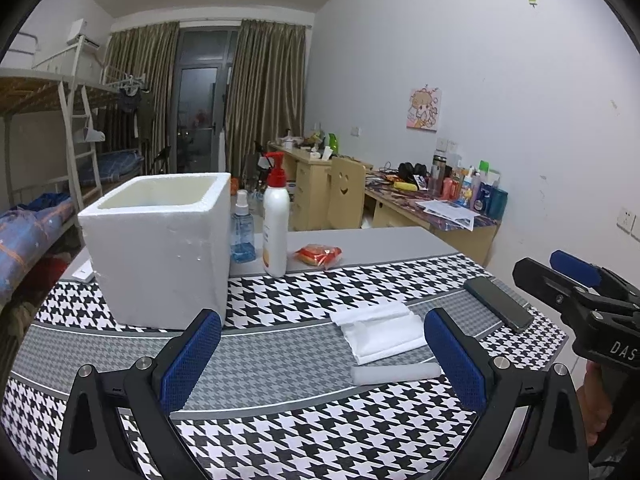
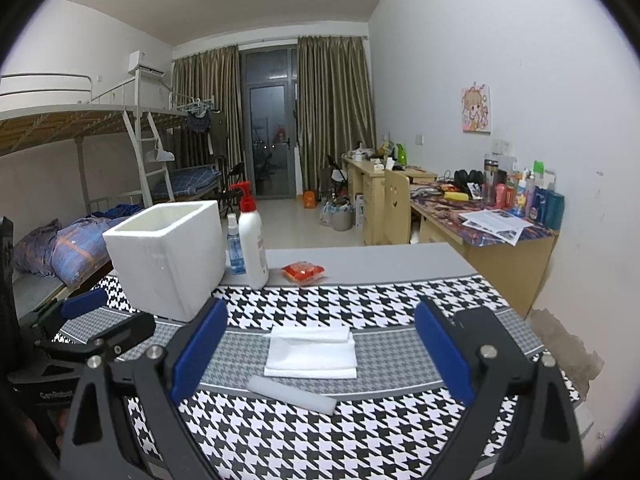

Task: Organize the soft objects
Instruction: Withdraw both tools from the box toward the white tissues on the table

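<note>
Folded white foam sheets (image 1: 378,330) (image 2: 312,350) lie on the houndstooth mat, with a white foam roll (image 1: 396,373) (image 2: 292,394) just in front of them. A white styrofoam box (image 1: 160,248) (image 2: 168,256), open on top, stands at the left. My left gripper (image 1: 320,360) is open and empty, low over the mat, with the sheets and roll by its right finger. My right gripper (image 2: 320,352) is open and empty, straddling the sheets from behind. Each gripper shows in the other's view: the right gripper (image 1: 580,284) and the left gripper (image 2: 96,320).
A red-capped white pump bottle (image 1: 276,220) (image 2: 253,240), a blue spray bottle (image 1: 242,228) and a red snack packet (image 1: 319,255) (image 2: 303,271) stand behind the mat. A black phone (image 1: 498,302) lies at the right. Bunk bed left, cluttered desks right.
</note>
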`<state>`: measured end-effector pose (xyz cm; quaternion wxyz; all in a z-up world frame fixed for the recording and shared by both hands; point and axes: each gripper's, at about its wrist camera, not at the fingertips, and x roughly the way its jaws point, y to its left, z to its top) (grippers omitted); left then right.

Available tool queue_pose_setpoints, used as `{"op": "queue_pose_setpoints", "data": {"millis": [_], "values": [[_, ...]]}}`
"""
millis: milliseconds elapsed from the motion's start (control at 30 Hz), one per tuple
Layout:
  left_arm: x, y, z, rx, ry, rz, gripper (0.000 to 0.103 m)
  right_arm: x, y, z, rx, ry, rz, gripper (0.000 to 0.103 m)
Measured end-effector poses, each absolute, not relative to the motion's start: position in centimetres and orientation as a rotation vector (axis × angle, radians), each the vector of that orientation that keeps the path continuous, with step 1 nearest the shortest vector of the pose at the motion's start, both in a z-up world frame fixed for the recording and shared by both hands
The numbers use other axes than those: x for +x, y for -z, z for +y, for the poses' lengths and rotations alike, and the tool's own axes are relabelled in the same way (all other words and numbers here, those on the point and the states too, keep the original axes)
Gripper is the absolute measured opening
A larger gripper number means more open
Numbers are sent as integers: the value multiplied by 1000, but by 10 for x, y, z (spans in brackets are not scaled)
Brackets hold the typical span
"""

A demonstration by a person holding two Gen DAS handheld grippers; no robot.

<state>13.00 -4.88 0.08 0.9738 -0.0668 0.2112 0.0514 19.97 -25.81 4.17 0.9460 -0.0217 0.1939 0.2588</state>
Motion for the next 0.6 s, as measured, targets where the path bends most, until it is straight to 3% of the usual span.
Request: {"op": "queue_pose_setpoints", "data": {"millis": [600], "values": [[150,12,-71,-17,54,554,102,226,-16,-272,-12,-538,476,96]]}}
